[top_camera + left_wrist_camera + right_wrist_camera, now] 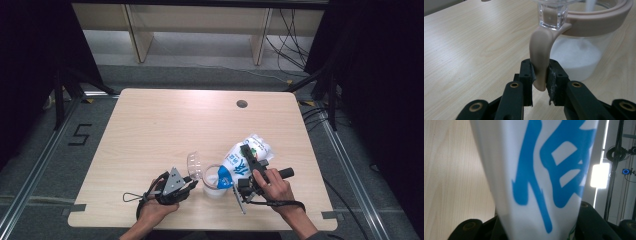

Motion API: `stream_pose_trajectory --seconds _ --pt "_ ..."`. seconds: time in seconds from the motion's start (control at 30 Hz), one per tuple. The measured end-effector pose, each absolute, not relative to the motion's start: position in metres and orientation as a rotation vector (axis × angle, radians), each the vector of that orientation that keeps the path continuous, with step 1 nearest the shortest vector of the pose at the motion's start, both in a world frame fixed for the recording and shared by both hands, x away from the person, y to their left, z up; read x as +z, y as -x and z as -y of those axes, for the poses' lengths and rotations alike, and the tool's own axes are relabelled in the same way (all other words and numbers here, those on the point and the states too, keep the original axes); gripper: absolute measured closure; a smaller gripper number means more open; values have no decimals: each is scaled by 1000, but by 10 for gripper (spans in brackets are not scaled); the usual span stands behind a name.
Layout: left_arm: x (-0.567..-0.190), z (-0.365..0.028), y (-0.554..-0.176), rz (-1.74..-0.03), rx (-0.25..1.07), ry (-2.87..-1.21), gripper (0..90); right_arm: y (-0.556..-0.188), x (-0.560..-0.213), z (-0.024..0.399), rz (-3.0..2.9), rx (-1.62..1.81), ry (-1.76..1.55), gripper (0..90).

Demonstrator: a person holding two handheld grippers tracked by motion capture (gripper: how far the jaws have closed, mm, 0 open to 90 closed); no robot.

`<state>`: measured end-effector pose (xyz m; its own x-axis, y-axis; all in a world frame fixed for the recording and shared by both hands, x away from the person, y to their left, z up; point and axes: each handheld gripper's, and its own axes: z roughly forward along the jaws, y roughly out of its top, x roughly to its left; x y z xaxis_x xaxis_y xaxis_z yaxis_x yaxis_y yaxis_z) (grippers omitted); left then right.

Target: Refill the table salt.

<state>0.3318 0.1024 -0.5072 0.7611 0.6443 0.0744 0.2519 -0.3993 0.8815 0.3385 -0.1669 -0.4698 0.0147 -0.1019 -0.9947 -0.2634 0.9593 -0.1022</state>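
From above, my left gripper (192, 184) lay low near the front edge of the table (150, 130), my hand (152, 207) behind it, its jaws reaching right toward a clear jar (214, 186) with a pinkish rim. The jar's clear lid (194, 165) stood tipped open on the far-left side of the rim. My right gripper (250, 162) held a white bag (245, 160) with blue print, slanted so its lower corner hung over the jar's mouth while its top pointed up and away to the right; my right hand (272, 185) gripped the tool just beside the jar. In the left gripper view, my jaws were closed tight on the jar's pinkish tab (539, 62), which curved down from the rim (599, 20). The clear hinge block (552, 15) sat above the tab, and white powder (576, 56) lay heaped inside the jar, standing on the table. In the right gripper view, the bag (536, 177) pressed close against the camera, its blue character blurred, and it sat between my two jaws, which were clamped on its lower part. Wood grain showed to the left, and a bright lamp (600, 175) glowed past the bag on the right.
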Motion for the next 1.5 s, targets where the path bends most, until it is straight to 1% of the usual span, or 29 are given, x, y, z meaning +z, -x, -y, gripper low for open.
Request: stream_pose_trajectory --seconds 0.47,1.5 --pt "-507 -102 -332 -676 508 -1982 751 -340 -465 164 -1525 101 364 712" --pt "-507 -102 -332 -678 508 -1982 751 -339 -467 165 -1557 118 313 739"
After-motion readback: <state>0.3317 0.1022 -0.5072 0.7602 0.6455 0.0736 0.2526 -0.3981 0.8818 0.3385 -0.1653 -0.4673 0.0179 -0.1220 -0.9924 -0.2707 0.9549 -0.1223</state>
